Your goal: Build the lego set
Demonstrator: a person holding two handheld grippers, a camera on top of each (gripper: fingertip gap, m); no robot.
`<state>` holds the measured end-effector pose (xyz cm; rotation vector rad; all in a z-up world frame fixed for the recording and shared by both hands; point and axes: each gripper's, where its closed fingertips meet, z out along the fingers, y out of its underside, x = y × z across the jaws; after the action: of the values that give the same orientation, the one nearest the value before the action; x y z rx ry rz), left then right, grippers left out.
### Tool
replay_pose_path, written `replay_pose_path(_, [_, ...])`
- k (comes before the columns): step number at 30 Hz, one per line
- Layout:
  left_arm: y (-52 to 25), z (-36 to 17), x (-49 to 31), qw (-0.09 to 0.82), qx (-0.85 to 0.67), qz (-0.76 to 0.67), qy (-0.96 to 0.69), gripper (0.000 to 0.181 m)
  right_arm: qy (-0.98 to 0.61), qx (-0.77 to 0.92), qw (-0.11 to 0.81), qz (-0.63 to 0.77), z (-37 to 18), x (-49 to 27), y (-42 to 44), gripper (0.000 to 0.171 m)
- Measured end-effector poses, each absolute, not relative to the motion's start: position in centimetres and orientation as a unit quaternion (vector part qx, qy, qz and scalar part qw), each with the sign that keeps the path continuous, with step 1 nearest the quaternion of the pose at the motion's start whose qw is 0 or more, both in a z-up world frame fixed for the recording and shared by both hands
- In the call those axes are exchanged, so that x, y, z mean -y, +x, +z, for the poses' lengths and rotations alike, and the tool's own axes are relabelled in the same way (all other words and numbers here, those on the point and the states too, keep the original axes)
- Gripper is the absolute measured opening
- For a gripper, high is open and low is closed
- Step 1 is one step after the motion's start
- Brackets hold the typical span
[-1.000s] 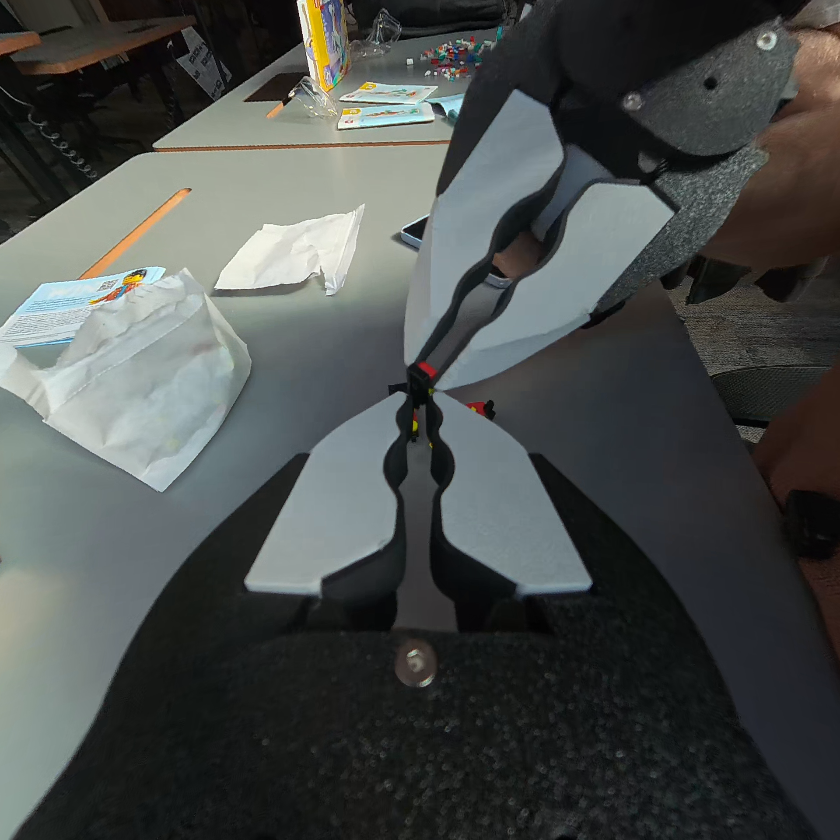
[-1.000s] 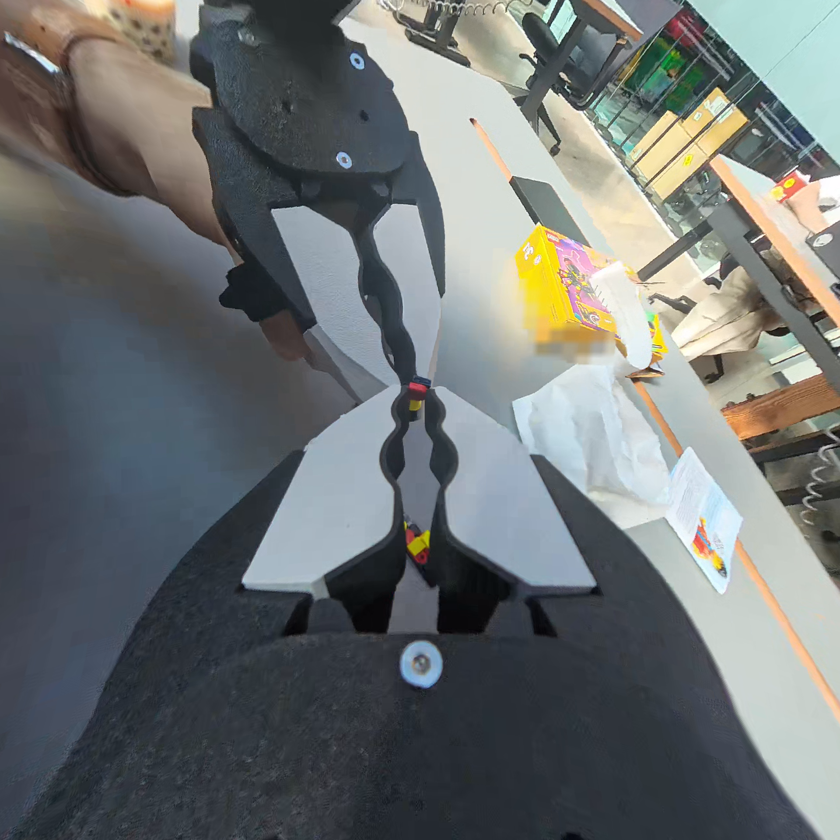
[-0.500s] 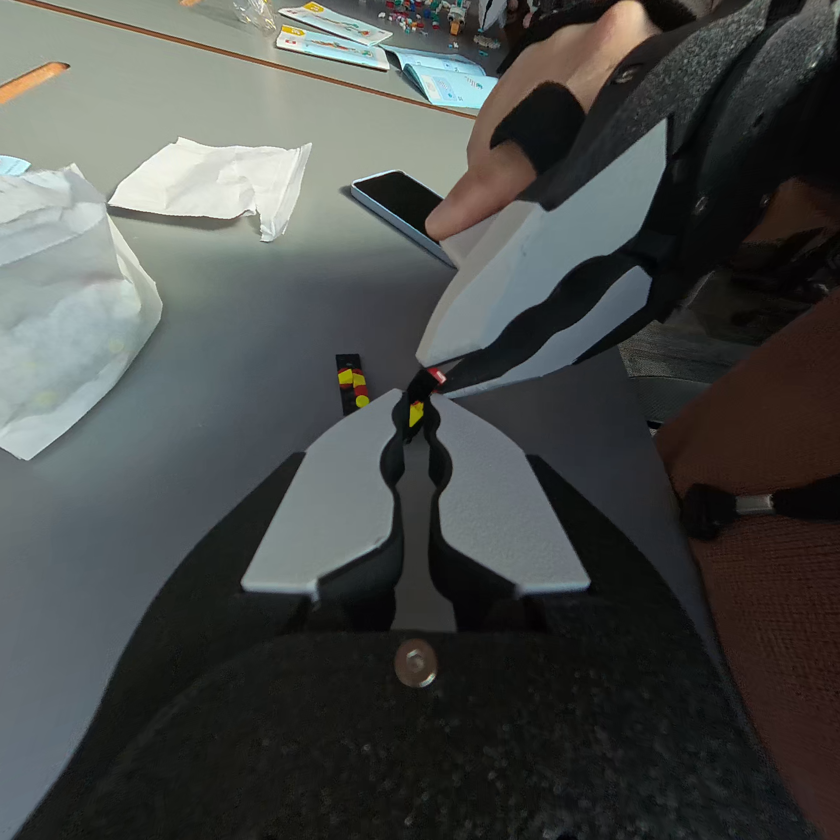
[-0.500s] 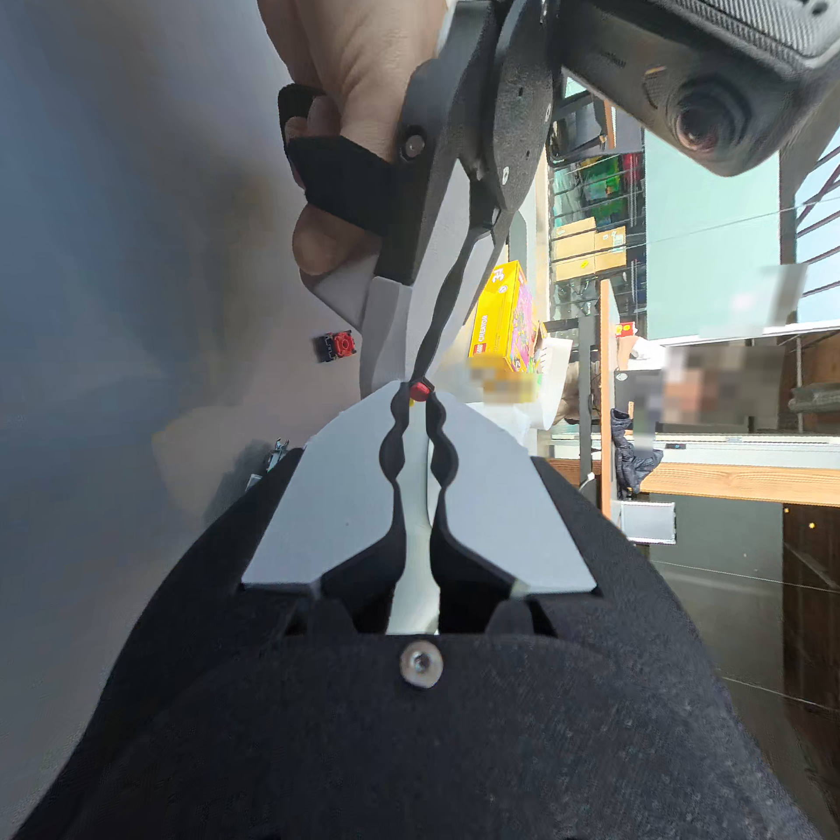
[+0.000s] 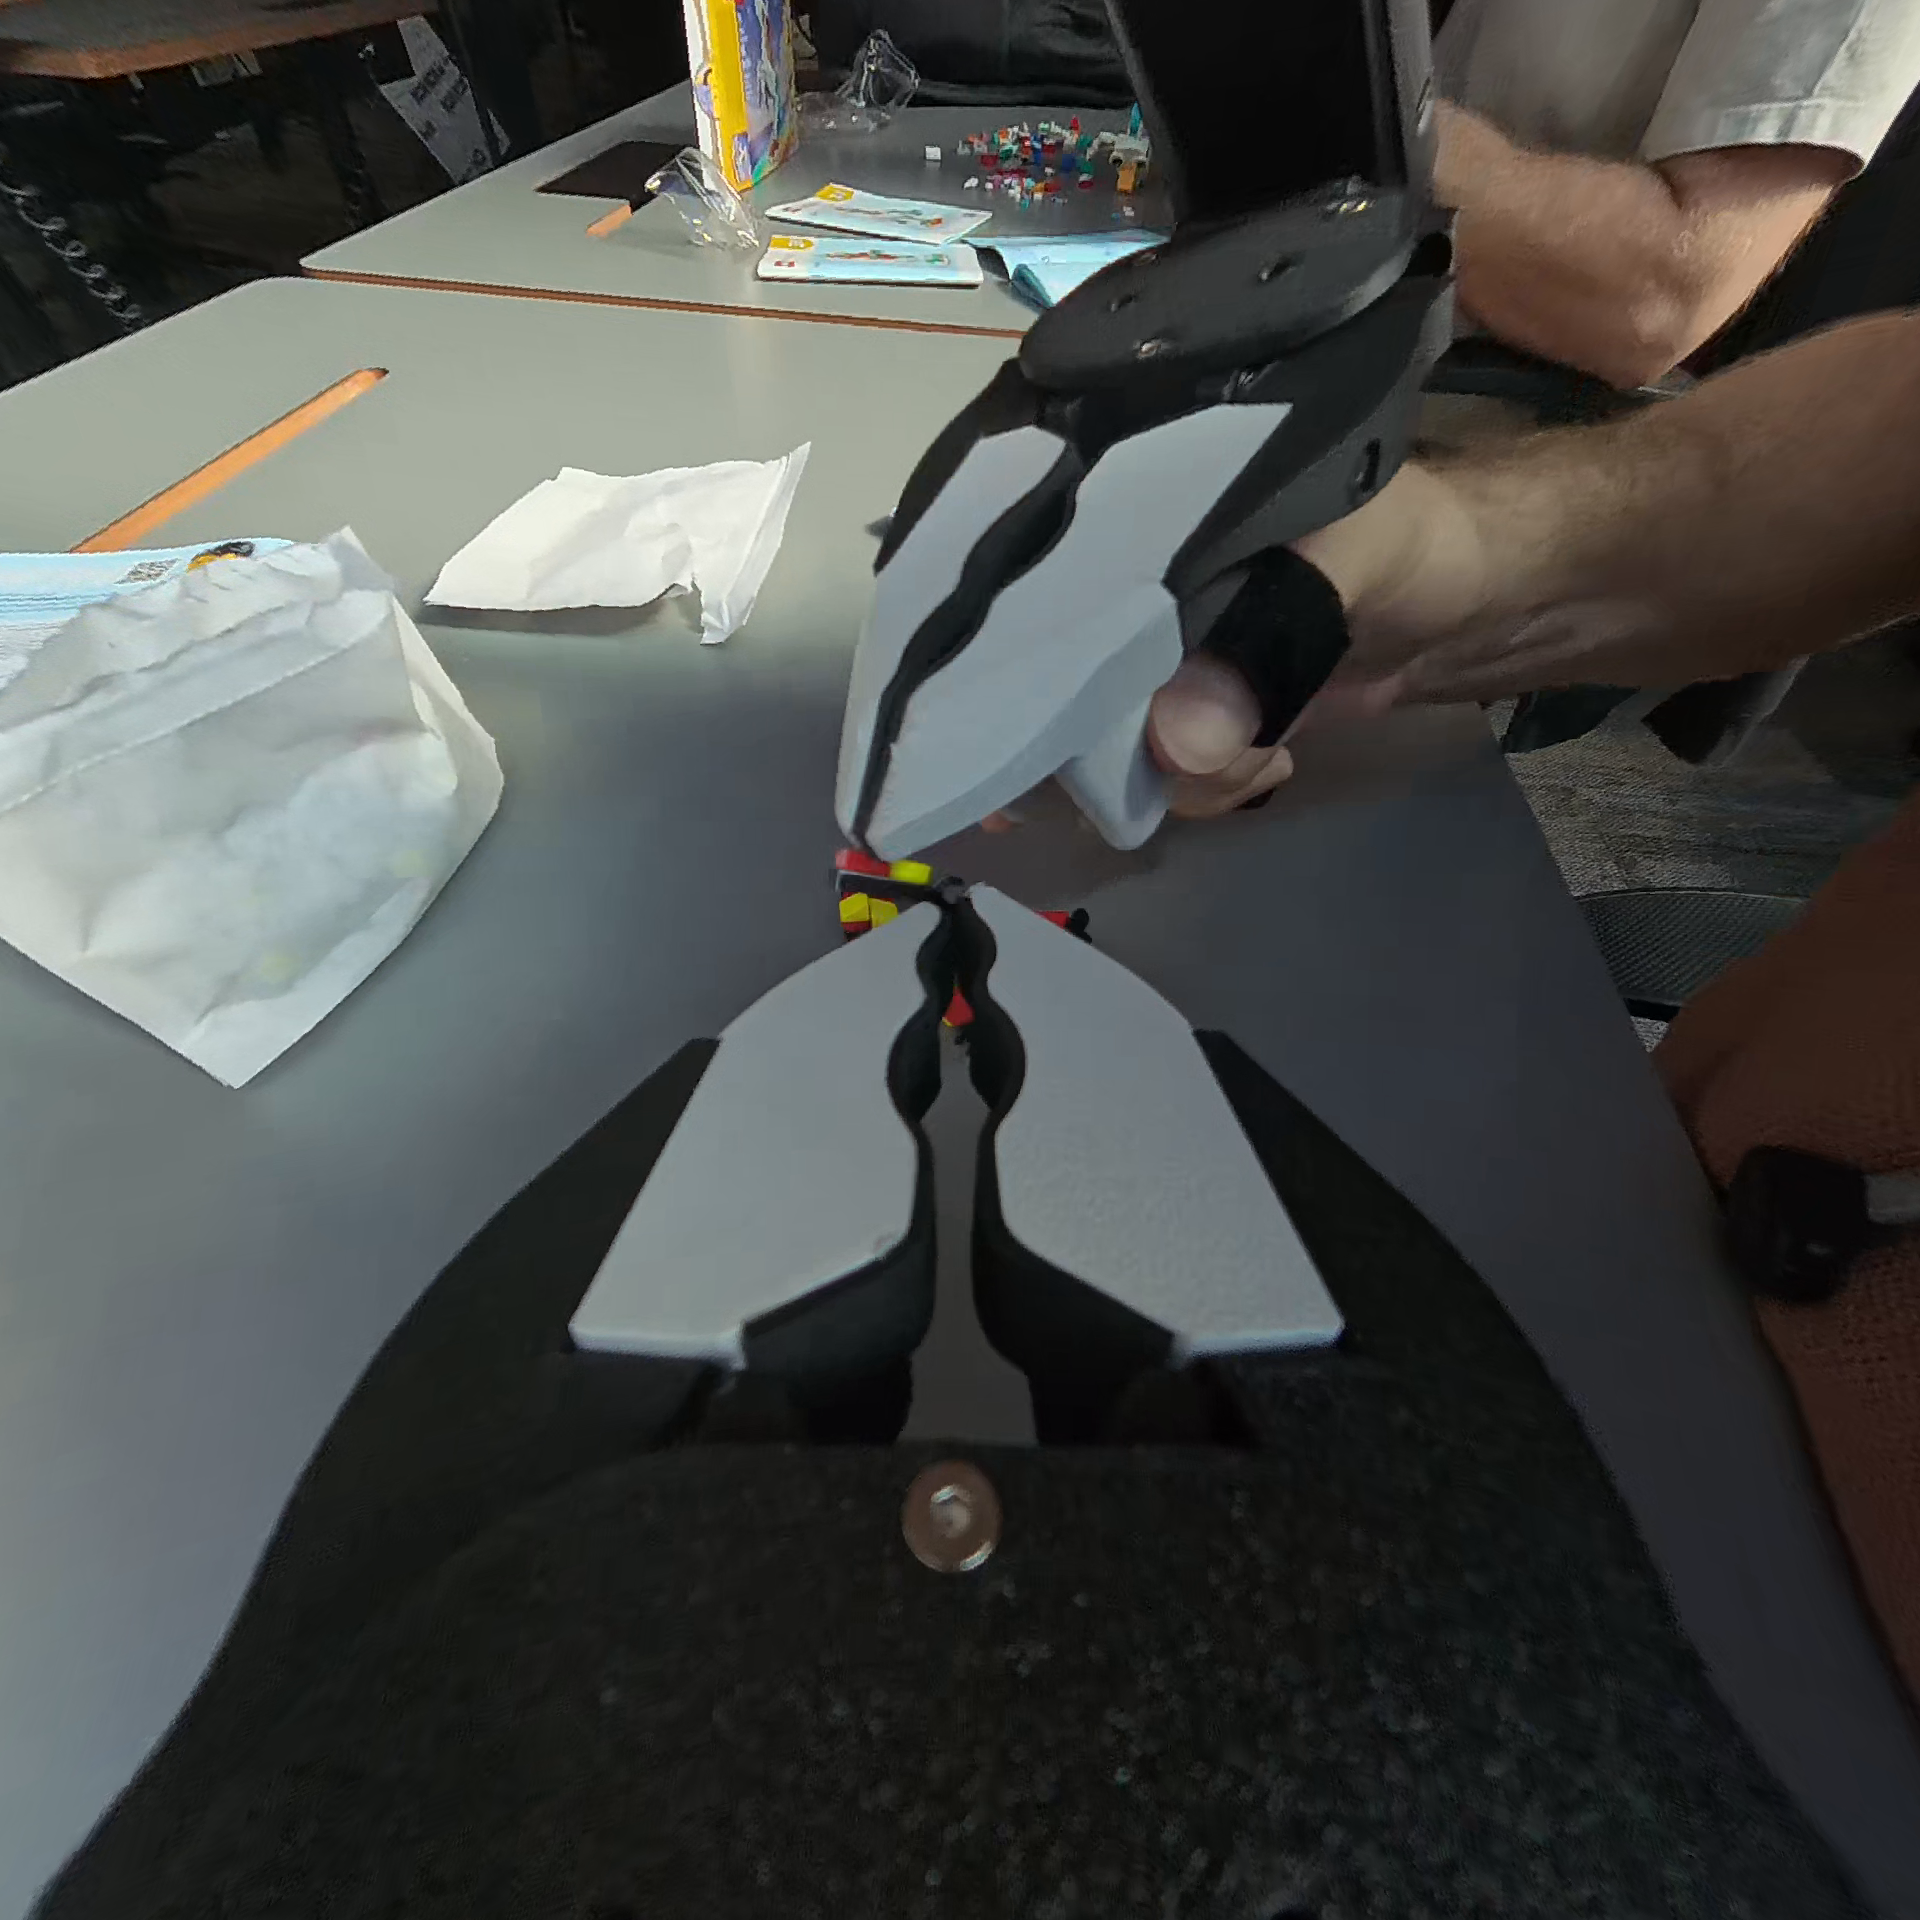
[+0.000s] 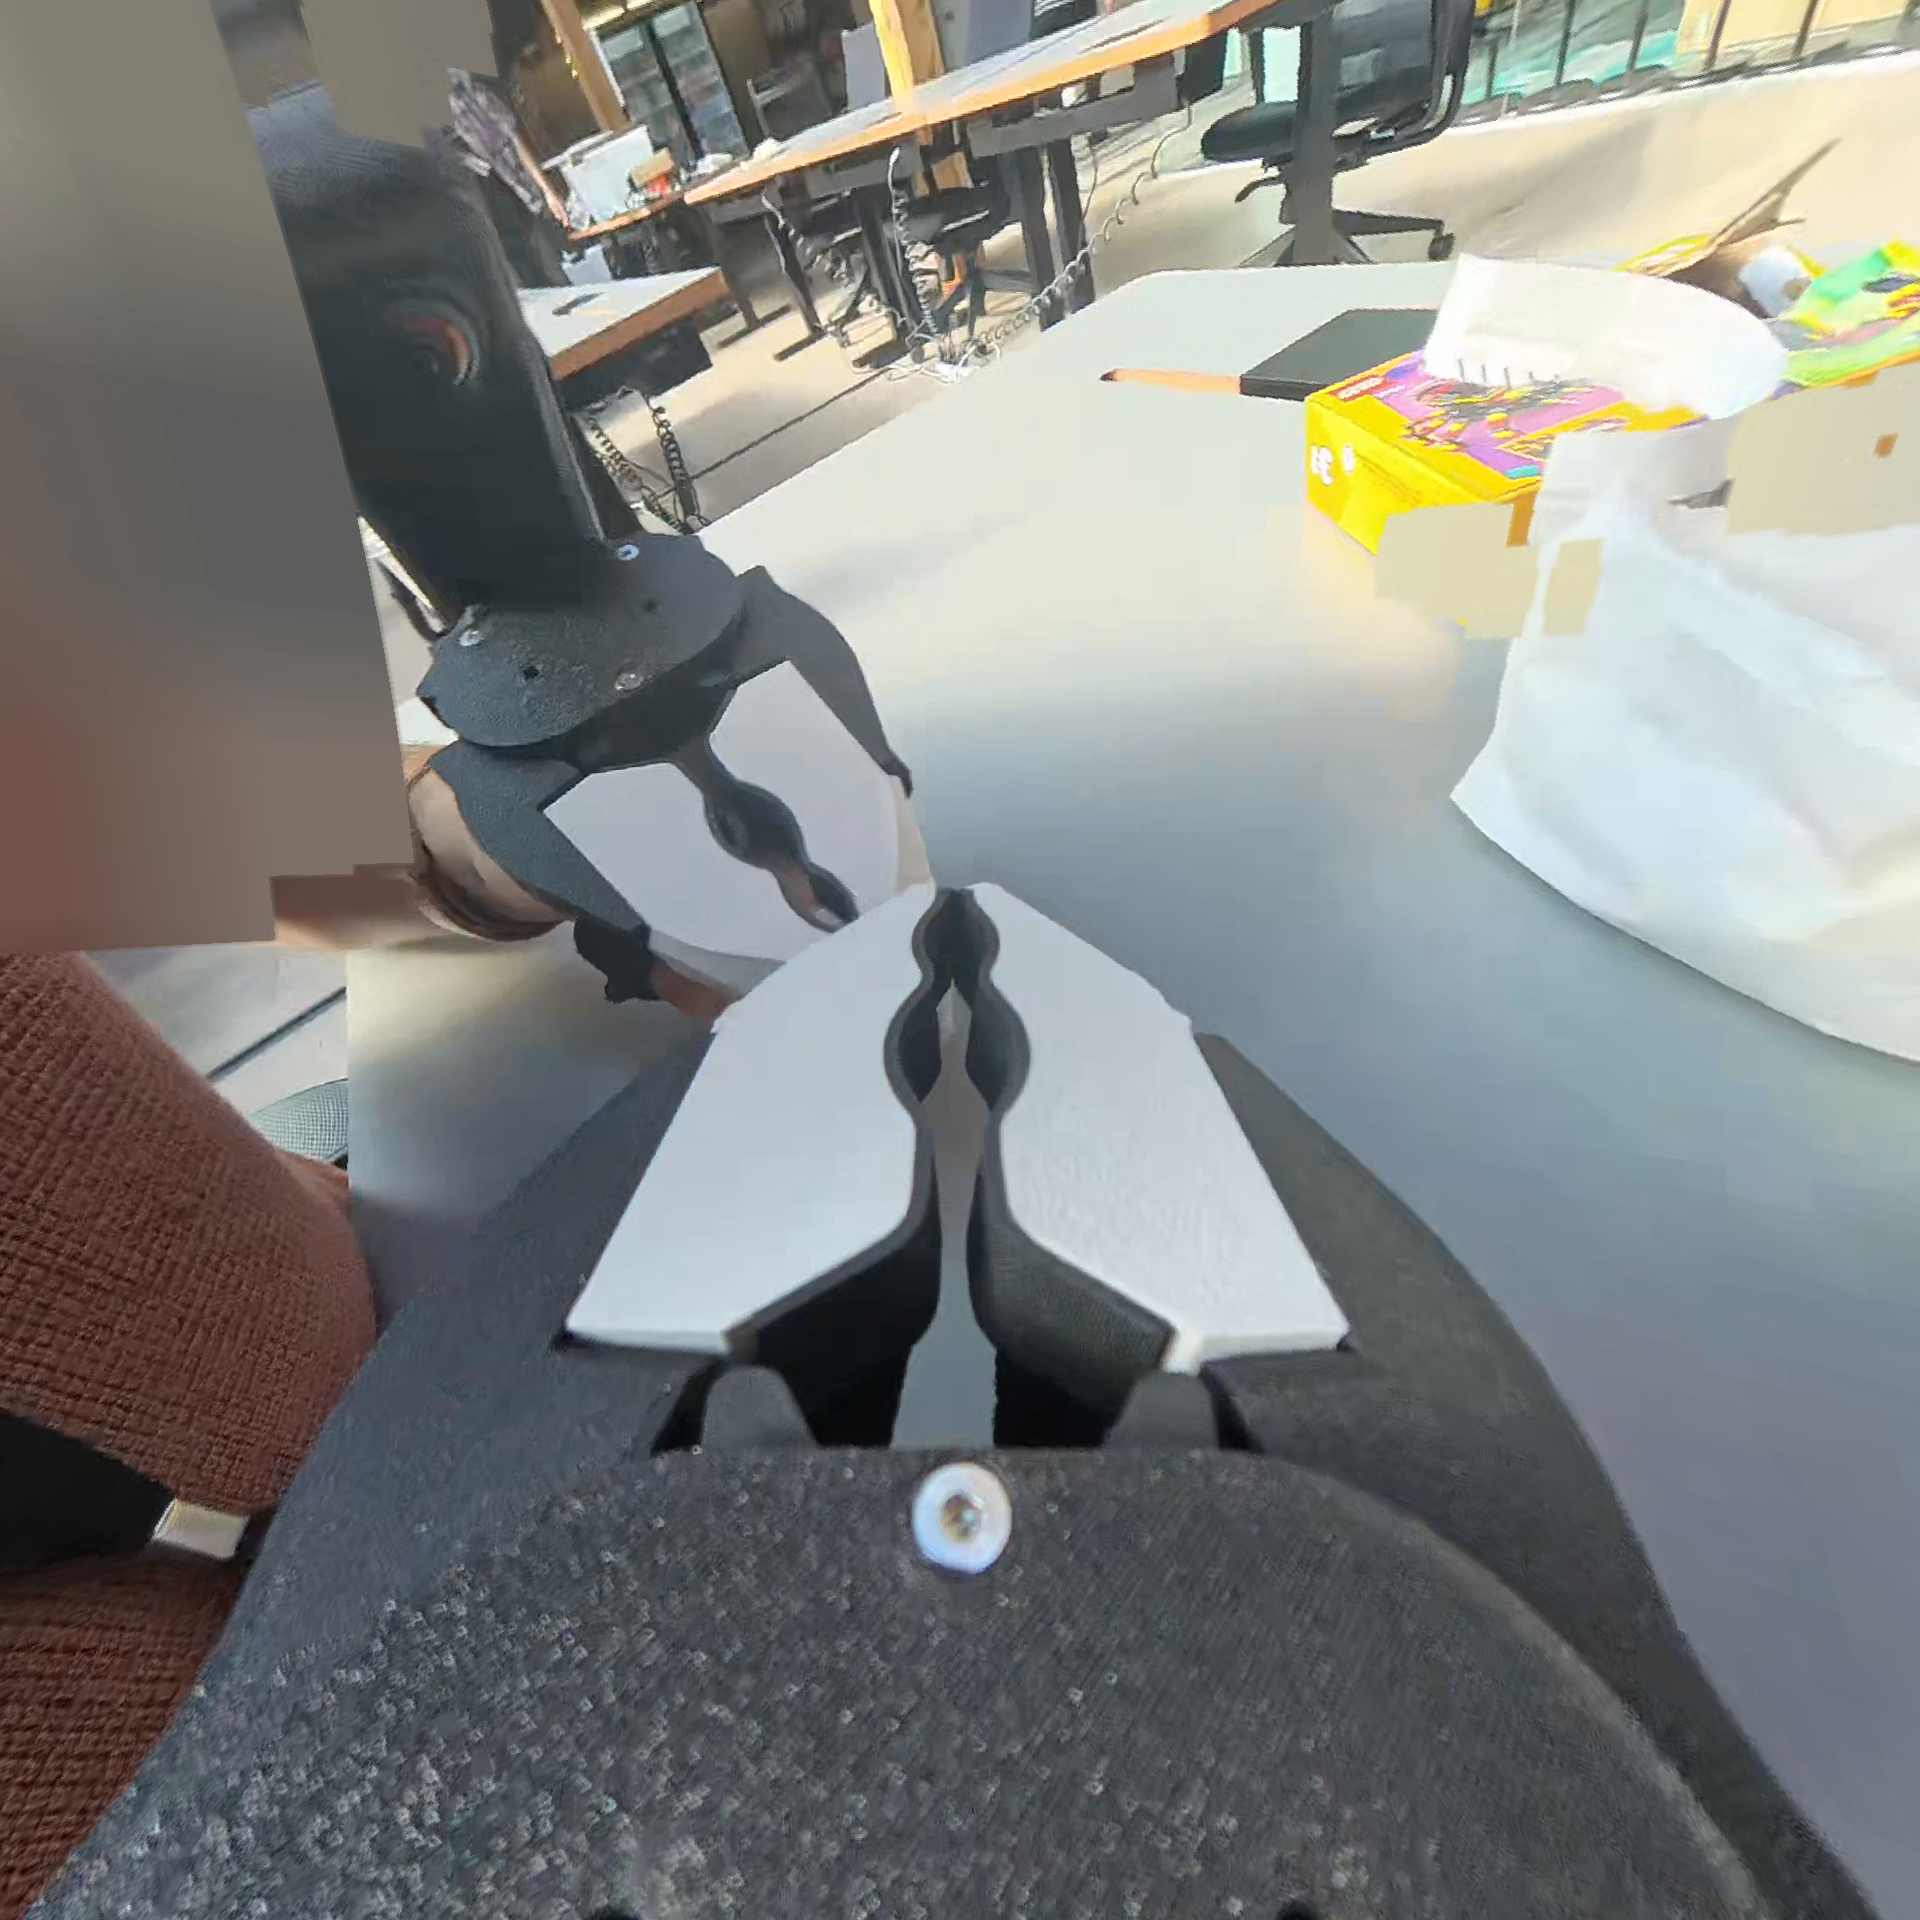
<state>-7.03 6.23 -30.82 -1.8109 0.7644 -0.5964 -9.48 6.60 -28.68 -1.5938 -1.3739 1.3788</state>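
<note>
Half a second ago the right gripper (image 5: 857,844) came in from the upper right with a small red piece pinched at its tip, touching the tip of the left gripper (image 5: 956,906); now it points down at the table from above, tips pressed together just over the little pile of red, yellow and black bricks (image 5: 871,896), and nothing shows between them. The left gripper's jaws are narrow, tips nearly touching, with a bit of red and yellow visible in the slot behind them; whether they pinch it I cannot tell. The phone seen earlier is now out of sight behind the right gripper. From left to right on the grey table (image 5: 582,790) lie a blue leaflet (image 5: 73,582) under a puffed white paper bag (image 5: 208,790), then a flat crumpled white bag (image 5: 623,535), then the bricks between the grippers. On the far table stand a yellow box (image 5: 740,83), leaflets (image 5: 873,239) and scattered coloured bricks (image 5: 1029,156). The right wrist view shows an office with desks and chairs (image 6: 1340,114) and another yellow box (image 6: 1455,447).
</note>
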Motion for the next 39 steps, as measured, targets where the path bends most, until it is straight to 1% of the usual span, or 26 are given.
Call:
replay_pose_path(2, [-6.5, -31.6, -6.1, 0.509, -0.329, -0.232, -0.761, 0.0, -0.61, 0.495, 0.293, 0.546, -28.6, -6.7, -9.6, 0.0])
replay_pose_path(3, [-7.0, -31.9, -6.6, 0.508, -0.316, -0.221, -0.77, 0.0, -0.611, 0.506, 0.293, 0.534, -29.1, -6.5, -9.6, 0.0])
replay_pose_path(5, [-7.8, -32.1, -7.0, 0.504, -0.284, -0.254, -0.775, 0.0, -0.615, 0.508, 0.316, 0.513, -29.1, -7.3, -9.3, 0.0])
replay_pose_path(8, [-9.0, -32.2, -7.1, 0.505, -0.287, -0.234, -0.78, 0.0, -0.64, 0.49, 0.348, 0.479, -28.6, -10.8, -7.8, 0.0])
replay_pose_path(10, [-10.9, -32.2, -7.1, 0.496, -0.278, -0.227, -0.791, 0.0, -0.649, 0.493, 0.371, 0.444, -28.3, -12.8, -6.2, 0.007])
replay_pose_path(12, [-13.1, -33.0, -6.4, 0.468, -0.294, -0.198, -0.809, 0.0, -0.656, 0.504, 0.369, 0.424, -28.4, -13.5, -4.6, 0.013])
replay_pose_path(14, [-14.8, -33.4, -5.5, 0.452, -0.309, -0.174, -0.818, 0.01, -0.668, 0.517, 0.366, 0.39, -29.3, -14.0, -3.3, 0.018])
replay_pose_path(17, [-16.8, -33.5, -4.5, 0.45, -0.315, -0.139, -0.824, 0.023, -0.655, 0.544, 0.351, 0.388, -30.1, -12.3, -2.6, 0.018])
replay_pose_path(20, [-16.7, -34.4, -3.7, 0.443, -0.333, -0.147, -0.819, 0.025, -0.65, 0.586, 0.328, 0.356, -31.7, -11.1, -2.8, 0.018])
replay_pose_path(22, [-15.9, -35.3, -3.8, 0.436, -0.37, -0.142, -0.808, 0.026, -0.637, 0.614, 0.331, 0.329, -32.3, -10.6, -3.5, 0.018])
replay_pose_path(26, [-14.7, -36.3, -5.5, 0.44, -0.544, -0.044, -0.713, 0.029, -0.608, 0.656, 0.319, 0.314, -33.0, -9.2, -5.5, 0.015])
replay_pose_path(27, [-14.6, -36.6, -5.9, 0.426, -0.58, -0.044, -0.693, 0.029, -0.605, 0.661, 0.316, 0.311, -33.0, -9.1, -5.9, 0.015])
replay_pose_path(29, [-14.2, -37.1, -6.1, 0.384, -0.634, -0.09, -0.665, 0.03, -0.606, 0.662, 0.308, 0.315, -33.1, -8.9, -6.5, 0.015])
replay_pose_path(33, [-13.8, -38.1, -6.3, 0.298, -0.672, -0.176, -0.655, 0.033, -0.613, 0.65, 0.306, 0.328, -32.7, -8.8, -6.9, 0.016])
replay_pose_path(34, [-13.6, -38.2, -6.4, 0.282, -0.662, -0.202, -0.665, 0.032, -0.615, 0.647, 0.304, 0.332, -32.7, -8.7, -6.9, 0.016])
replay_pose_path(35, [-13.7, -38.3, -6.7, 0.266, -0.64, -0.22, -0.686, 0.023, -0.618, 0.644, 0.302, 0.334, -32.7, -8.6, -6.8, 0.016])
replay_pose_path(36, [-13.6, -38.3, -7.3, 0.261, -0.605, -0.23, -0.716, 0.021, -0.621, 0.642, 0.305, 0.332, -32.8, -8.7, -6.8, 0.016])
replay_pose_path(39, [-12.5, -38.2, -7.1, 0.277, -0.538, -0.245, -0.758, 0.02, -0.617, 0.65, 0.306, 0.321, -33.1, -8.3, -6.9, 0.015])
